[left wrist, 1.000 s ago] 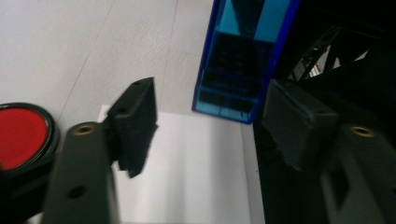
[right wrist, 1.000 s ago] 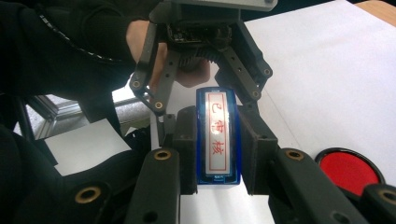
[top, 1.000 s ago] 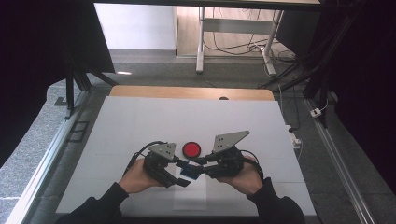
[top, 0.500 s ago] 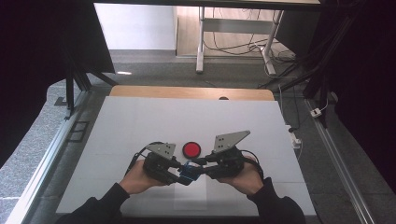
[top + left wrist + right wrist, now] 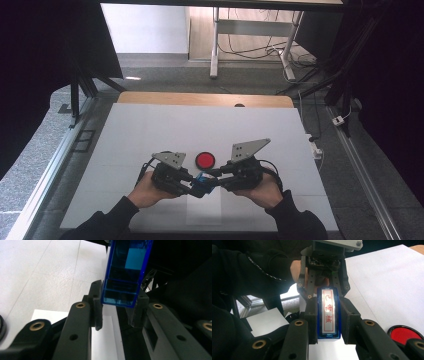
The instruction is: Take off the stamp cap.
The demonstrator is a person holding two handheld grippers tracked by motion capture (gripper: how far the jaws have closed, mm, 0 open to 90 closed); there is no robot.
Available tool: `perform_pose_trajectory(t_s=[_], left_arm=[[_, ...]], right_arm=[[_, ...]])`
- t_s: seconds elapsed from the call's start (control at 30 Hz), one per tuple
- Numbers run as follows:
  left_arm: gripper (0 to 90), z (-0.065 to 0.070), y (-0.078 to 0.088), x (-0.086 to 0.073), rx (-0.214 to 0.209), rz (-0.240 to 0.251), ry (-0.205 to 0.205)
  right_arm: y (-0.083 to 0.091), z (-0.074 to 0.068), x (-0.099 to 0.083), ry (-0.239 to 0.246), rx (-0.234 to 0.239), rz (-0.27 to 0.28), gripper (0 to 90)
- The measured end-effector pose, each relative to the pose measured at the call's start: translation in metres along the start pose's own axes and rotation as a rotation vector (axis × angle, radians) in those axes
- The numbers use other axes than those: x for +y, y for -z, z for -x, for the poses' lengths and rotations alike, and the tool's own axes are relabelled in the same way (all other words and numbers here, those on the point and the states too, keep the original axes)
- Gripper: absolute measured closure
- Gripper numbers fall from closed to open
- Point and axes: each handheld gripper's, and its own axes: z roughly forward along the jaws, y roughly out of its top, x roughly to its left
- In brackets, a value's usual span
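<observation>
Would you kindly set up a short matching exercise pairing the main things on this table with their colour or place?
Things:
1. stamp
2. ink pad
3. left gripper
4. table

Descriptions:
A. round and red, lying just beyond the two grippers
B. white surface under everything
C. blue see-through body with a white face and red characters
D. clamped on one end of the blue piece, opposite the right gripper

Pairs: 1-C, 2-A, 3-D, 4-B
</observation>
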Motion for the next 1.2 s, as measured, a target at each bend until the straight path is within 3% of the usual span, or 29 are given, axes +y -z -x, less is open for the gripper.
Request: perform_pose_trajectory(t_s=[0.23, 0.37, 0.47, 0.53, 0.63, 0.9, 1.03, 1.13, 1.2], left_arm=[[69.0, 0.001, 0.001, 0.001, 0.002, -0.008, 0.028], [69.1, 0.001, 0.002, 0.003, 0.007, -0.018, 0.061], [69.3, 0.004, 0.003, 0.004, 0.019, -0.023, 0.01], [69.3, 0.008, 0.003, 0.004, 0.027, -0.024, -0.041], [69.4, 0.01, 0.005, 0.005, 0.034, -0.027, -0.07], [69.3, 0.008, 0.005, 0.004, 0.047, -0.072, -0.056], [69.3, 0.011, 0.004, 0.003, 0.056, -0.115, -0.088], [69.3, 0.011, 0.005, 0.003, 0.072, -0.138, -0.083], [69.3, 0.008, 0.011, -0.002, 0.07, -0.104, -0.038]], right_arm=[[-0.001, 0.001, -0.001, -0.006, 0.005, 0.012, 71.5], [0.001, -0.002, 0.001, 0.024, -0.016, 0.011, 71.5], [0.0, -0.004, 0.002, 0.028, -0.014, 0.007, 71.6], [0.001, -0.002, 0.001, 0.004, 0.012, 0.018, 71.6], [0.002, 0.003, -0.001, -0.03, 0.058, 0.042, 71.6], [-0.003, -0.002, 0.0, 0.026, 0.012, 0.01, 71.6], [-0.006, -0.001, -0.003, 0.025, 0.043, 0.002, 71.7], [-0.006, -0.001, -0.002, 0.024, 0.033, 0.011, 71.7], [-0.001, 0.001, -0.002, 0.007, 0.022, 0.043, 71.7]])
